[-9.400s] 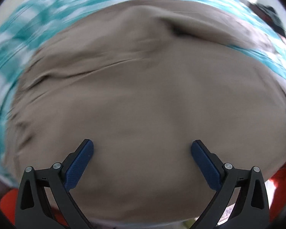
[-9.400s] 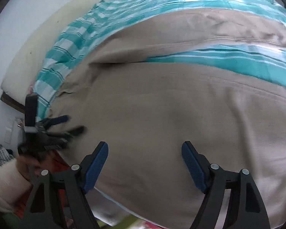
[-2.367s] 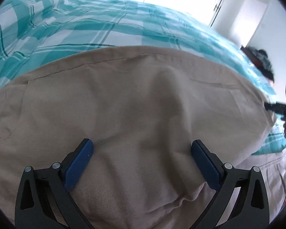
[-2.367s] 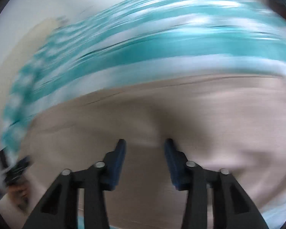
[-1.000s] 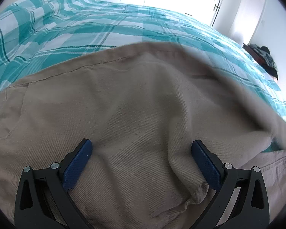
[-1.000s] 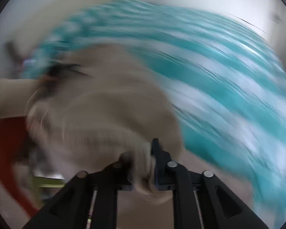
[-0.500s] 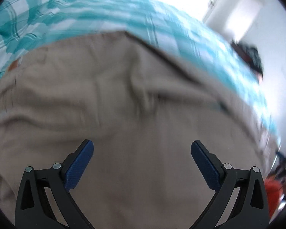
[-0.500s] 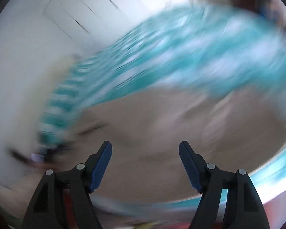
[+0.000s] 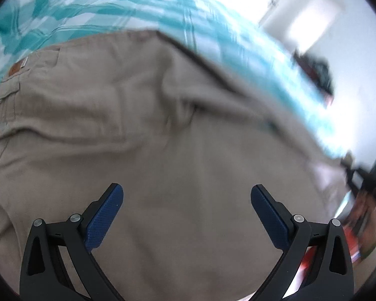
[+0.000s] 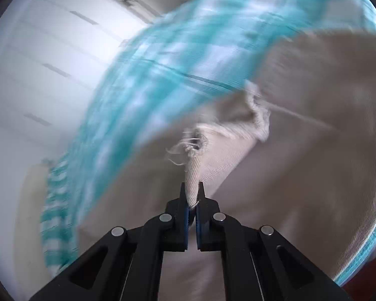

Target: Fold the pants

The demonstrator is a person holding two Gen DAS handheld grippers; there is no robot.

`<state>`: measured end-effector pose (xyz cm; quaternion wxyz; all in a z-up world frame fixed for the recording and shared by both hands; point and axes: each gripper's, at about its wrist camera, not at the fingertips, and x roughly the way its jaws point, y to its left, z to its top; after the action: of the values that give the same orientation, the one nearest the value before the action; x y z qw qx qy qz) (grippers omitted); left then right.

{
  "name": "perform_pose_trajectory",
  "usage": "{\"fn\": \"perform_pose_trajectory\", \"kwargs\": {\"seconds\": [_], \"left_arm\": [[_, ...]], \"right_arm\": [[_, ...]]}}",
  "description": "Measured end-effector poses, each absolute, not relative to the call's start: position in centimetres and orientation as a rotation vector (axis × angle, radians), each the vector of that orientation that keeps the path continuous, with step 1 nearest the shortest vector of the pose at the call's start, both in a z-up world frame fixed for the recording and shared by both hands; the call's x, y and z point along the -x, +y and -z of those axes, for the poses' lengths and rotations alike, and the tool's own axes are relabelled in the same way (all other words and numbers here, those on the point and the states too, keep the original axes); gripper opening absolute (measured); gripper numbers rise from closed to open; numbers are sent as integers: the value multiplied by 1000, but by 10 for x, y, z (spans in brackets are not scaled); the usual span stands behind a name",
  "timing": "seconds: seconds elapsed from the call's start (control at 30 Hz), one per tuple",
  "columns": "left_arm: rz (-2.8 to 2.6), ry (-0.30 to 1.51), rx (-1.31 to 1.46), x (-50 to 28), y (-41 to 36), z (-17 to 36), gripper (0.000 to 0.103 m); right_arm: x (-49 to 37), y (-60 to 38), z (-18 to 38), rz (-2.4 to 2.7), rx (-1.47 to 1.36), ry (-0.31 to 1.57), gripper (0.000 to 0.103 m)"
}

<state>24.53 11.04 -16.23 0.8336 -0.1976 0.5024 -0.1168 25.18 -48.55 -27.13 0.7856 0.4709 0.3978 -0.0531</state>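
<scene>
Your left gripper (image 9: 186,215) is spread wide, its blue pads (image 9: 102,222) well apart and nothing between them. Below it the tan pants (image 9: 163,130) fill most of the left wrist view, lying on the bed (image 9: 92,7) with its teal-and-white checked cover, which shows along the top and upper left of the frame. At the left edge of that view you can see the waistband end: a brown leather label (image 9: 17,67), a pocket flap below it and a small button near the edge. A ridge of bunched cloth runs through the middle of the frame, and a folded edge slants from the upper middle down to the right.

At the far right of the left wrist view your right gripper (image 9: 361,173) appears as a dark, blurred shape past the edge of the pants.

In the right wrist view, your right gripper (image 10: 192,200) is pressed together on a fold of the pants (image 10: 300,150), pinching the cloth at a frayed hem corner (image 10: 195,148) that rises up from the fingertips. The tan cloth spreads over the right and lower part of that frame, and the checked bed (image 10: 163,57) sweeps across the upper middle, heavily blurred. White cupboard doors (image 10: 45,50) fill the upper left.
</scene>
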Motion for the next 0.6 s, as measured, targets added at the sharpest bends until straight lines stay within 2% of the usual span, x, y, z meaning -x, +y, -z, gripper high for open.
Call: {"fn": "perform_pose_trajectory", "kwargs": {"seconds": [0.23, 0.4, 0.47, 0.53, 0.57, 0.6], "left_arm": [[321, 991, 879, -328, 128, 148, 102], [333, 1001, 973, -367, 123, 156, 101], [323, 1025, 973, -374, 127, 161, 97], [319, 1041, 945, -374, 127, 163, 54], [301, 1066, 914, -375, 126, 165, 6], [286, 1083, 900, -373, 128, 167, 5]], "right_arm": [[-209, -487, 133, -299, -794, 623, 4], [-158, -495, 94, -418, -728, 555, 4], [-136, -498, 84, -451, -727, 536, 4], [-122, -506, 78, -479, -728, 507, 4], [-119, -509, 81, -487, -732, 500, 4], [-113, -515, 79, -489, -739, 498, 4]]}}
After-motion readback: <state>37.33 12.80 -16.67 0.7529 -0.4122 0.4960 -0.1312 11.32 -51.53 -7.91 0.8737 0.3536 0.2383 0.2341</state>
